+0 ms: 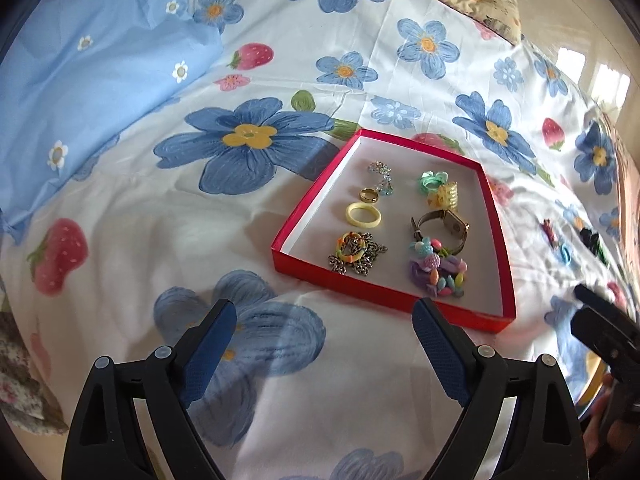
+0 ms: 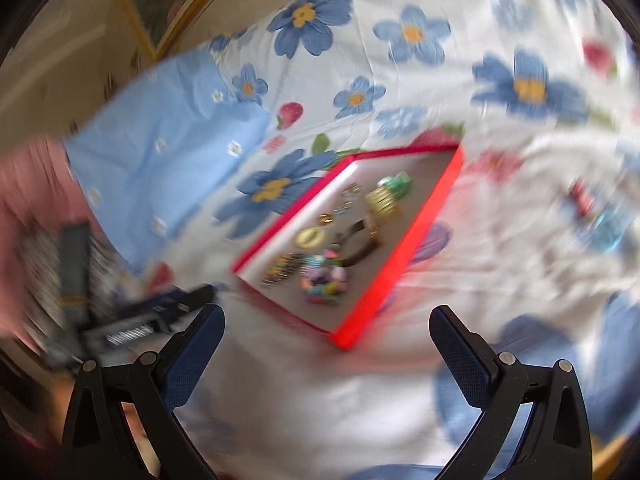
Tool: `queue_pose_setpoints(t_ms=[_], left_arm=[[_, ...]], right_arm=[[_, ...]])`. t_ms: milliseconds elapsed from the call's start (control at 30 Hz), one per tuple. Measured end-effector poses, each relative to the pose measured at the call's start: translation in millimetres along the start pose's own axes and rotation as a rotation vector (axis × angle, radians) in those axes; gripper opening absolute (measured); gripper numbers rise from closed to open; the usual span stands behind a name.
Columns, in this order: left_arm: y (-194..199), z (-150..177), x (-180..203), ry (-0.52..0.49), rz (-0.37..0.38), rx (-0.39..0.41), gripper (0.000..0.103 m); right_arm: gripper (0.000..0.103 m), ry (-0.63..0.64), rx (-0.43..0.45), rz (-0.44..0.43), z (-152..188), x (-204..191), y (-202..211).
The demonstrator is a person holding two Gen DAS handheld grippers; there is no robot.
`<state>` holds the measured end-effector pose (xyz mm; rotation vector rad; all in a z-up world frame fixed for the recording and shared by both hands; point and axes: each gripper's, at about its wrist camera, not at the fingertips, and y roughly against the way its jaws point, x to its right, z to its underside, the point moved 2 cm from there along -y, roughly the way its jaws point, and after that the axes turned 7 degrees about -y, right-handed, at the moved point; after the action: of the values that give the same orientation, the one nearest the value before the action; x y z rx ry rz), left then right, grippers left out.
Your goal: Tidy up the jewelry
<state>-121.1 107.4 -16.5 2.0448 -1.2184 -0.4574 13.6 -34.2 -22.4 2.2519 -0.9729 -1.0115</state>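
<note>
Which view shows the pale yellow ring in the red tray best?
The left wrist view: the pale yellow ring lies sharp and unobstructed in the red tray. The right wrist view is motion-blurred; there the ring is only a smeared oval.

A white bedsheet (image 1: 132,216) printed with big blue flowers and pink strawberries covers the bed. A pale blue pillow (image 1: 92,80) with small daisies lies at its head, and a gold-framed picture (image 2: 160,4) leans beyond.
</note>
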Motion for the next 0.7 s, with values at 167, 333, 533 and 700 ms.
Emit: queue_pose_setpoints(t_ms=[167, 333, 533, 700], left_arm=[[18.0, -1.5, 4.9, -0.061, -0.05, 0.037, 0.093], [47.1, -14.8, 12.0, -0.104, -0.072, 0.121, 0.102], [64.5, -9.6, 15.0, -0.097, -0.096, 0.19, 0.102], [54.2, 12.3, 14.3, -0.083, -0.112, 0.194, 0.102]], right_arm=[[0.103, 0.136, 0.054, 0.163, -4.1, -9.6, 14.3], [0.103, 0.198, 0.126, 0.202, -26.7, -25.6, 35.9], [0.103, 0.243, 0.152, 0.189, -42.9, -40.4, 48.4], [0.103, 0.187, 0.099, 0.177, -17.1, -23.7, 27.0]])
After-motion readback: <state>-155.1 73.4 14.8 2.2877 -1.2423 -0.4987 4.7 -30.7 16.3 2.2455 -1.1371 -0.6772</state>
